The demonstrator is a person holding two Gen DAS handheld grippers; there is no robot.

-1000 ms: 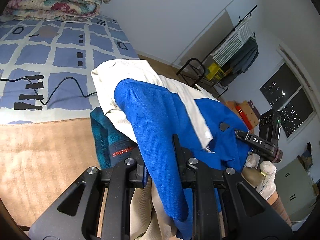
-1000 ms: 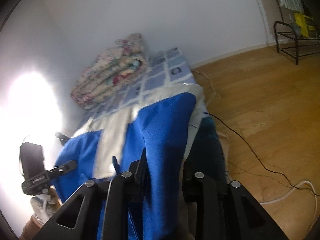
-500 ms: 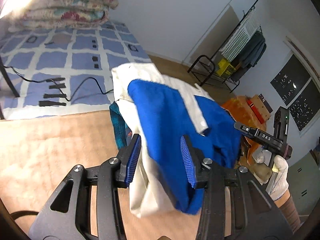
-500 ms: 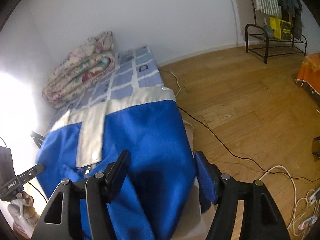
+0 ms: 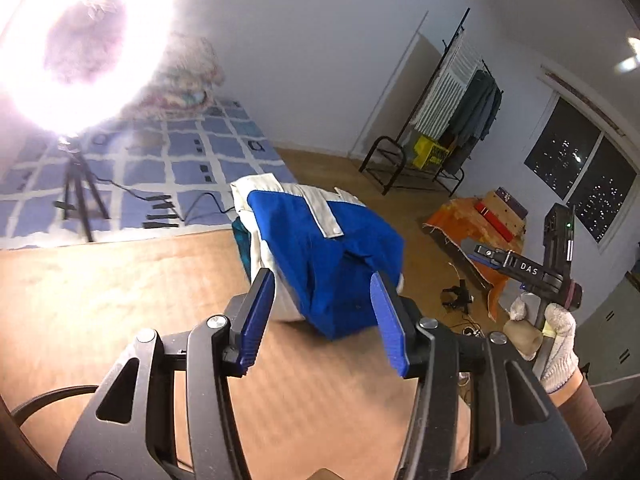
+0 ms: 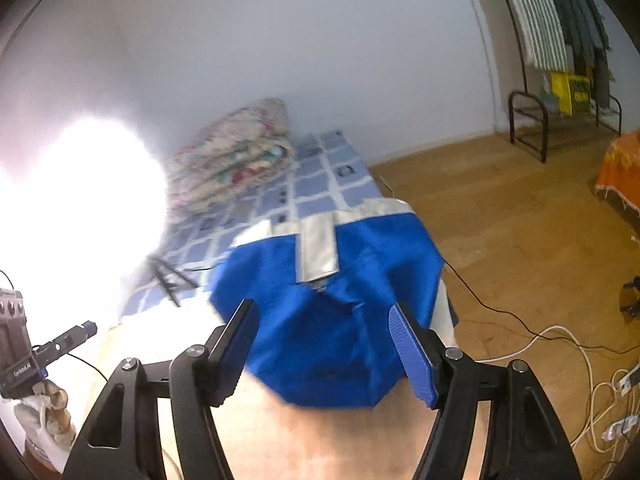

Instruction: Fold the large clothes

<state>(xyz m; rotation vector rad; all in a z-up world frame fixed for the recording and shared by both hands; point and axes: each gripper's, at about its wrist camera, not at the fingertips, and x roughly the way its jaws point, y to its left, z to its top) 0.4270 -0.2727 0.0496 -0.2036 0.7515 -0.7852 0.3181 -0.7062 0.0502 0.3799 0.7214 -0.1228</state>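
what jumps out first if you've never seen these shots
A folded blue and white garment sits on the tan surface just ahead of both open claws, left and right. A blinding lamp on a tripod flares at upper left over the blue checked bedding.

Black tongs (image 5: 324,316), ribbed blue pads (image 5: 256,320), white knit glove (image 5: 560,344)

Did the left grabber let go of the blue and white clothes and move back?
Yes. The left gripper, clamped on the folded blue and white garment a second ago, is open and has pulled back, leaving the garment on the tan cardboard surface.
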